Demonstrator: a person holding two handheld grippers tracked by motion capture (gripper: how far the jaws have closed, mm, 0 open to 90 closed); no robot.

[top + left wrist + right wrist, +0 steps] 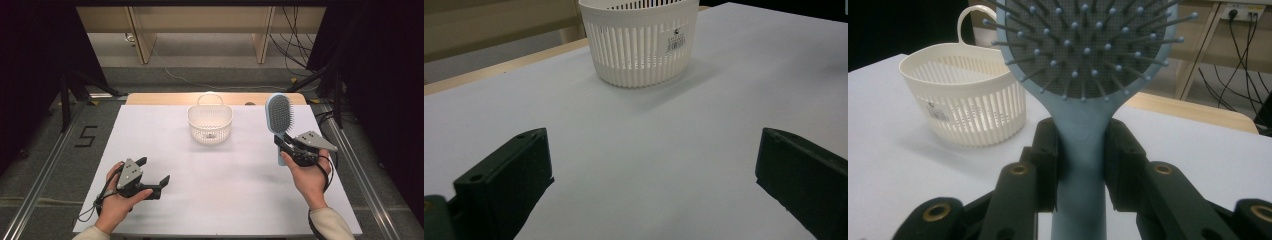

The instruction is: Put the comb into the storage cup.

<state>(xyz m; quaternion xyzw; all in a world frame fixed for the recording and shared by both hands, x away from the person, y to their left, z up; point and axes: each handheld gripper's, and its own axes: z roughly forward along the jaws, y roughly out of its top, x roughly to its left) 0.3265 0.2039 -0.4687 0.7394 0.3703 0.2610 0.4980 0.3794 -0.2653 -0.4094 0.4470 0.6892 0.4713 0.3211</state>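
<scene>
Tabletop, white, takes most of the high view; wood edge along the far side. White slotted basket sits at about 12 o'clock from table centre, hanging loop at its far rim, barcode label on the wall facing the left gripper view. Inside looks empty as far as the slats and rim allow; the floor of it is partly hidden.

Blue hairbrush is off the tabletop at roughly 2 o'clock, head up, bristles toward the person, held by the right gripper. Jaws pinch the handle just below the head, one on each side, in the right gripper view. Basket lies at 10 o'clock from the brush head in that view.

Left gripper rests low at 7 o'clock, jaws spread wide, nothing between them, pointing toward the basket.

Risks, as judged: the grip sits high on a smooth tapered handle, so the brush could pivot or slide if tilted fast. The brush looks longer than the basket is deep; dropped in head first it may lean on the rim and tip the light basket. Bristles could also snag the slats.
</scene>
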